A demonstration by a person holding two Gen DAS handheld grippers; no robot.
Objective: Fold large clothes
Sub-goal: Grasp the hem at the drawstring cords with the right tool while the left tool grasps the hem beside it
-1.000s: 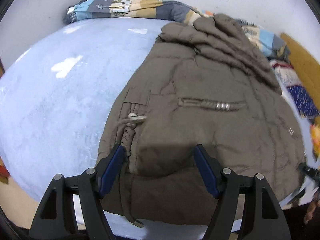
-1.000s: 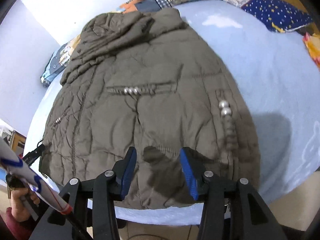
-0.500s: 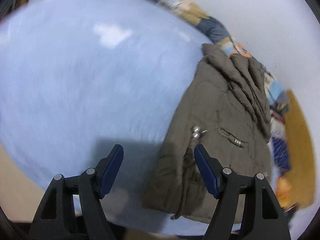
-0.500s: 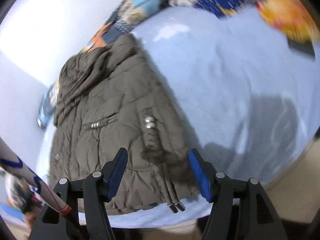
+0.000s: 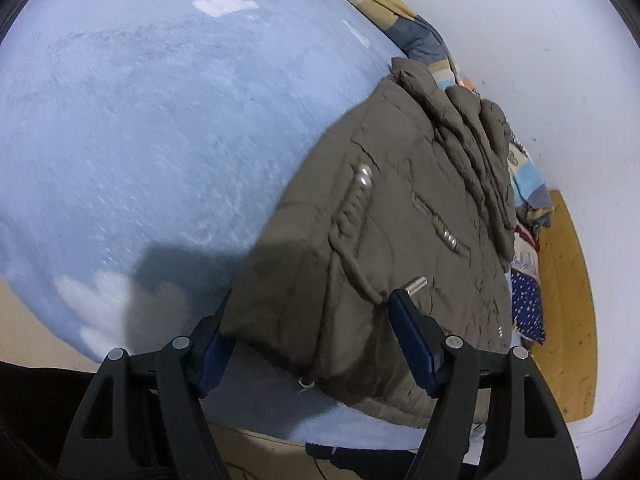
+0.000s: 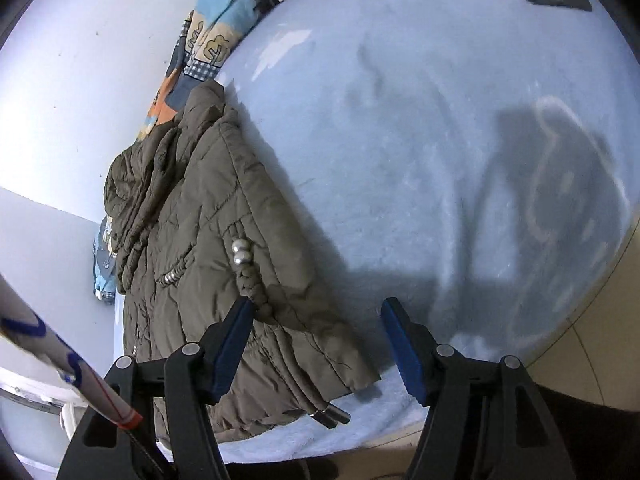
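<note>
Left wrist view: the left gripper [image 5: 310, 328] is spread wide, its blue pads [image 5: 416, 344] at six o'clock bracketing the near corner of the olive padded jacket [image 5: 400, 232] without pressing it; nothing is pinched; the jacket lies folded on the pale blue blanket [image 5: 160, 120], running from the six o'clock edge up toward one o'clock, its bunched hood [image 5: 468, 120] at the far end against a patchwork quilt [image 5: 420, 40]; a braided drawcord [image 5: 352, 216] with silver beads lies along the jacket's left flank, and a metal cord tip [image 5: 416, 283] rests just beside the right pad; a wooden board [image 5: 568, 300] shows at three o'clock.

Right wrist view: the right gripper [image 6: 316, 344] is opening; its left pad [image 6: 234, 344] sits over the jacket's [image 6: 208, 240] hem and its right pad over bare blanket [image 6: 400, 120], the jacket's lower right corner between them, unpressed; the jacket stretches from seven o'clock toward eleven o'clock; two cord tips [image 6: 332, 416] lie at six o'clock on the blanket; a white tube [image 6: 60, 352] with blue marks crosses at eight o'clock.
</note>
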